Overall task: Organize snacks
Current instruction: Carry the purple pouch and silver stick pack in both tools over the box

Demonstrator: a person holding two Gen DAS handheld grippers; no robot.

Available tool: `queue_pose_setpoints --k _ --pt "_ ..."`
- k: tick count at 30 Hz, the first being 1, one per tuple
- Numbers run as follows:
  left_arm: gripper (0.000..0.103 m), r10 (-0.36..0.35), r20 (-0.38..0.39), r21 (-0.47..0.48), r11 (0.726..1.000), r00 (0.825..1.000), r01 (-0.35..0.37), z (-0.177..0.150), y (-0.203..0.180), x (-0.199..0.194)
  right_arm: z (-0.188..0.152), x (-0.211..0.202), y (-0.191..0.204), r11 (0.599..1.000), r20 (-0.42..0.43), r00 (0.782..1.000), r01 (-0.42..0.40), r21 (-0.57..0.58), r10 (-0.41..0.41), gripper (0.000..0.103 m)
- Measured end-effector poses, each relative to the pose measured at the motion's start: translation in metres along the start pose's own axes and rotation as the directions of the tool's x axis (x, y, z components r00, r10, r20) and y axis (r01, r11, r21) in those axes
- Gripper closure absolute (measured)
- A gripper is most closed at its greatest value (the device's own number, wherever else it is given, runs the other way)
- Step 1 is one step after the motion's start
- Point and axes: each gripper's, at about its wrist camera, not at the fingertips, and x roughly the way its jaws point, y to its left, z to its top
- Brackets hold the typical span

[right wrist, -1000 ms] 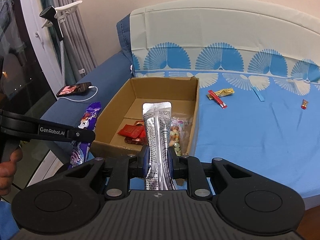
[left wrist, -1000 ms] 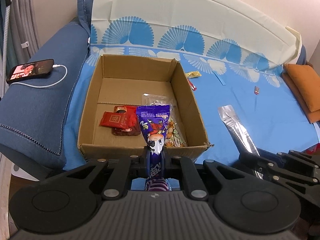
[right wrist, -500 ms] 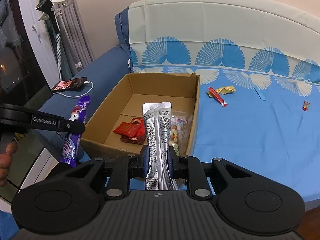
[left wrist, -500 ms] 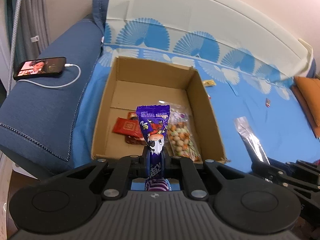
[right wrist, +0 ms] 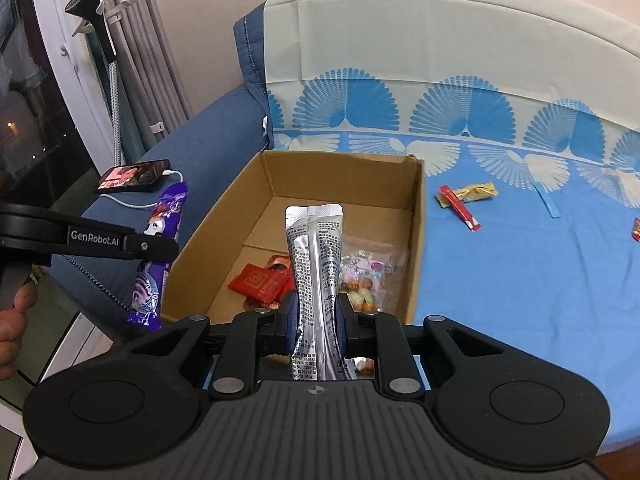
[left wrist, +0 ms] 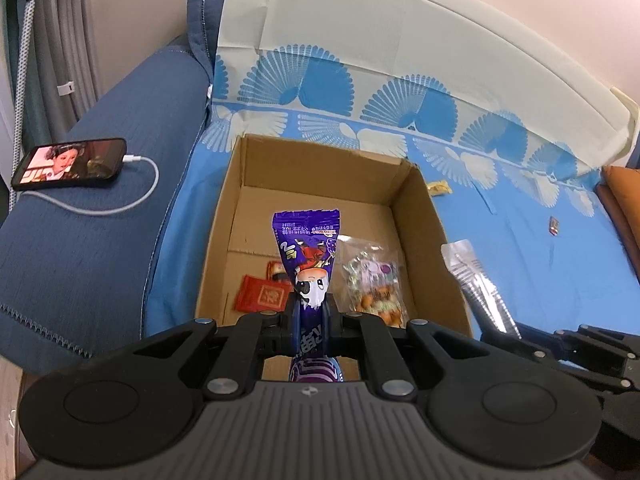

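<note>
An open cardboard box (left wrist: 424, 216) (right wrist: 416, 216) sits on the blue cloth. Inside lie red packets (left wrist: 262, 294) (right wrist: 258, 282) and a clear bag of mixed candy (left wrist: 374, 284) (right wrist: 366, 270). My left gripper (left wrist: 311, 316) is shut on a purple snack packet (left wrist: 308, 248), held upright over the box's near edge. My right gripper (right wrist: 316, 316) is shut on a silver foil packet (right wrist: 316, 256), held upright over the box's near side. The left gripper with the purple packet (right wrist: 160, 236) also shows at the left of the right wrist view.
A red stick packet (right wrist: 460, 208), a gold wrapper (right wrist: 476, 192) and a small red sweet (left wrist: 554, 225) lie on the cloth right of the box. A phone (left wrist: 70, 162) with a white cable rests on the blue sofa arm. An orange cushion (left wrist: 624, 196) is at far right.
Both grippers have moved forward towards the box, which looms larger now. Both still hold their packets.
</note>
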Motion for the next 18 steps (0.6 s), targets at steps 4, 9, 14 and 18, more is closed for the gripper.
queue_pose_setpoints --k 4,9,14,18 --pt "0.092 0.004 -0.024 -0.017 1.000 1.000 -0.004 0.011 0.005 0.023 0.010 0.023 -0.001 1.000 -0.017 1.000 0.002 0.009 -0.002 0.082" --pt "0.092 0.003 -0.049 -0.021 1.000 0.999 -0.004 0.021 0.008 0.050 0.017 0.051 -0.003 1.000 -0.050 0.999 0.003 0.013 -0.002 0.082" --pt "0.092 0.004 -0.080 -0.026 1.000 0.997 -0.006 0.028 0.011 0.076 0.022 0.080 -0.005 1.000 -0.085 0.996 0.009 0.015 -0.008 0.082" --pt "0.092 0.007 -0.106 -0.024 1.000 0.994 -0.010 0.030 0.014 0.095 0.025 0.101 -0.009 1.000 -0.111 0.994 0.012 0.018 -0.010 0.082"
